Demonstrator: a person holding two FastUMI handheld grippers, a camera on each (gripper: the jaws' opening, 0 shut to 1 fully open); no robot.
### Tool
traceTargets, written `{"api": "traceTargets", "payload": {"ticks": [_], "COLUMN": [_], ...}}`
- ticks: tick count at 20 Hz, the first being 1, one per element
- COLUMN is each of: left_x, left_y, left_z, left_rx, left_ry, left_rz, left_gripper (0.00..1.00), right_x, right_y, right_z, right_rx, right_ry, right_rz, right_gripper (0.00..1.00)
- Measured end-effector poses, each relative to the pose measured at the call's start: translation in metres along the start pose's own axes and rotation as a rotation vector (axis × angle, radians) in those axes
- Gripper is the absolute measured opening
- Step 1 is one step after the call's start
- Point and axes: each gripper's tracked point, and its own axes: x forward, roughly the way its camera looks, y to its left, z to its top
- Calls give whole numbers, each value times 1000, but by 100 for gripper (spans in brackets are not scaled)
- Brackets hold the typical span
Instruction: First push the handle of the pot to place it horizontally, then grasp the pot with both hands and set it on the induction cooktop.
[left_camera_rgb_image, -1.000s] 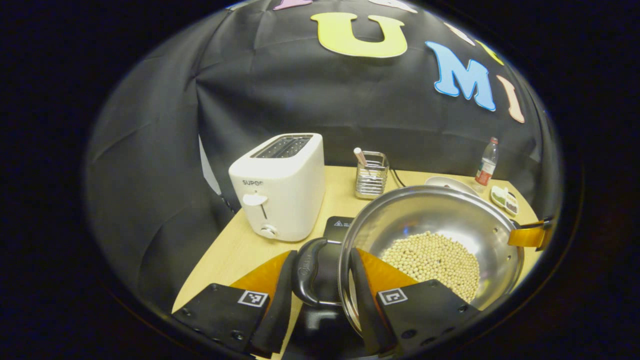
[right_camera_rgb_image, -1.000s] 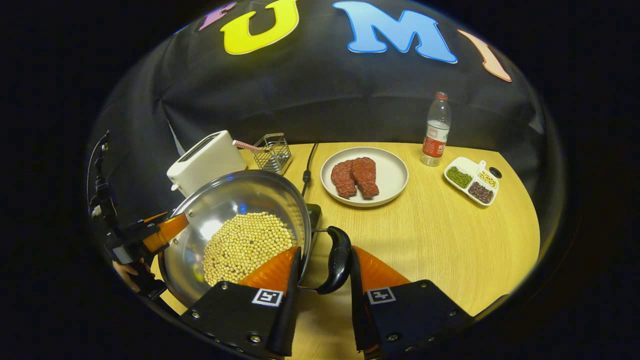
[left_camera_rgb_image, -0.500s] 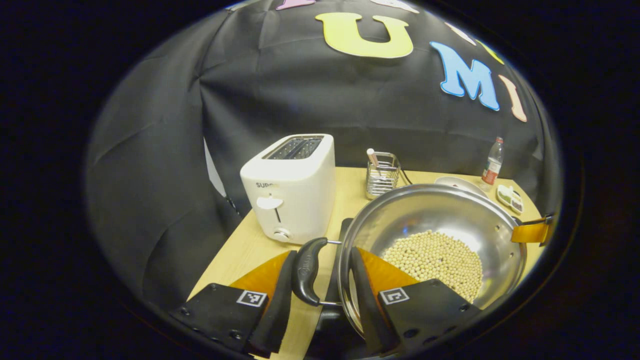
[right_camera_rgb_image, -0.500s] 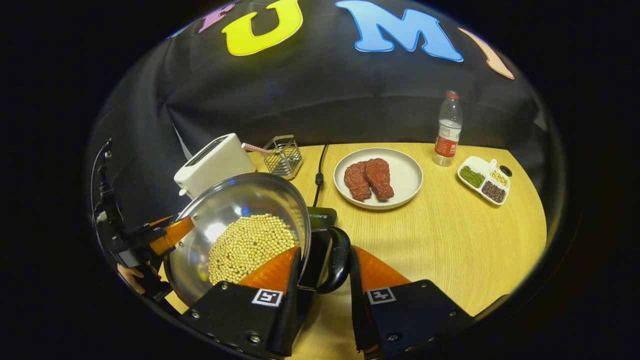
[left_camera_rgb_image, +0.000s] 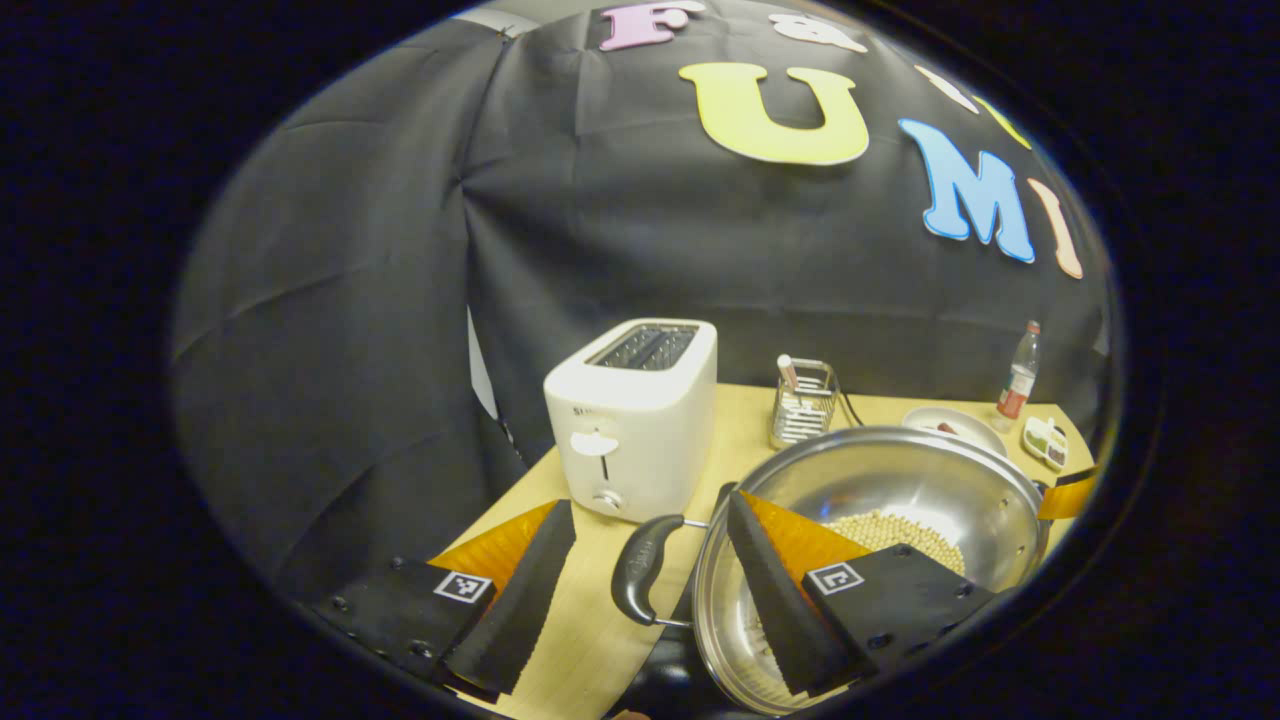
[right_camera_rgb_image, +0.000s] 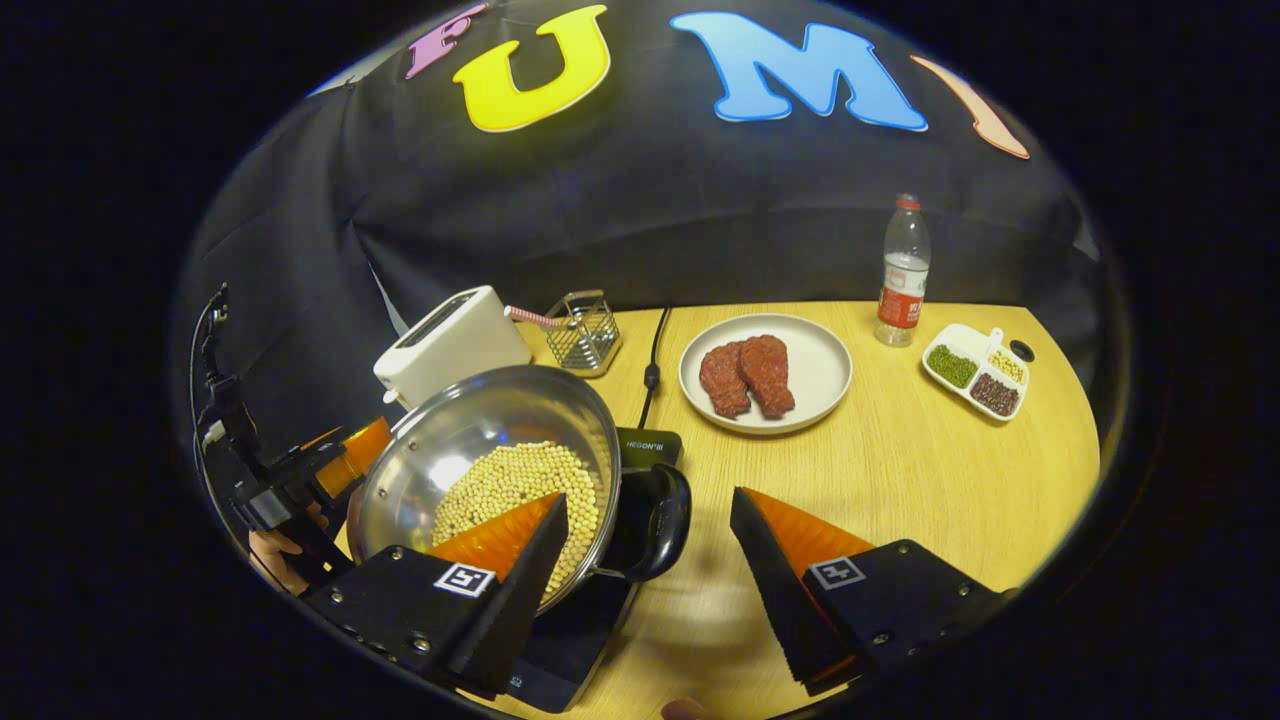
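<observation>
The steel pot (right_camera_rgb_image: 470, 440) holds soybeans (right_camera_rgb_image: 510, 480) and stands on the black induction cooktop (right_camera_rgb_image: 645, 447) at the table's near left. In the right gripper view, my right gripper (right_camera_rgb_image: 650, 497) is open, its fingers spread on both sides of the pot's black side handle (right_camera_rgb_image: 665, 520) without touching it. My left gripper (left_camera_rgb_image: 650, 505) is open too, and the opposite black handle (left_camera_rgb_image: 640, 580) lies free between its fingers. The pot (left_camera_rgb_image: 900, 480) sits just right of that handle. A hand (right_camera_rgb_image: 270, 550) holds the left gripper (right_camera_rgb_image: 345, 455) beyond the pot's far rim.
A white toaster (left_camera_rgb_image: 635, 420) and a wire basket (left_camera_rgb_image: 803, 415) with a straw stand behind the pot. Farther right are a plate with two pieces of meat (right_camera_rgb_image: 765, 372), a water bottle (right_camera_rgb_image: 903, 270) and a divided dish of beans (right_camera_rgb_image: 975, 368). A cable (right_camera_rgb_image: 653, 360) runs to the cooktop.
Both grippers have opened and let go of the pot's handles, drawing back slightly. The pot has come down onto the cooktop.
</observation>
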Motion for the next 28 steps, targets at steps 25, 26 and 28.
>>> {"api": "traceTargets", "payload": {"ticks": [25, 26, 28], "left_x": [-305, -316, -336], "left_y": [-222, -225, -229], "left_z": [105, 104, 104], "left_rx": [3, 3, 6], "left_ry": [-352, -358, -372], "left_rz": [-205, -206, -211], "left_gripper": [99, 98, 100], "right_x": [-305, -316, -338], "right_y": [-179, -182, -188], "right_z": [20, 18, 20], "right_rx": [-110, -121, -139], "right_ry": [-498, -508, -536], "right_rz": [-226, -233, -252], "right_gripper": [98, 98, 98]}}
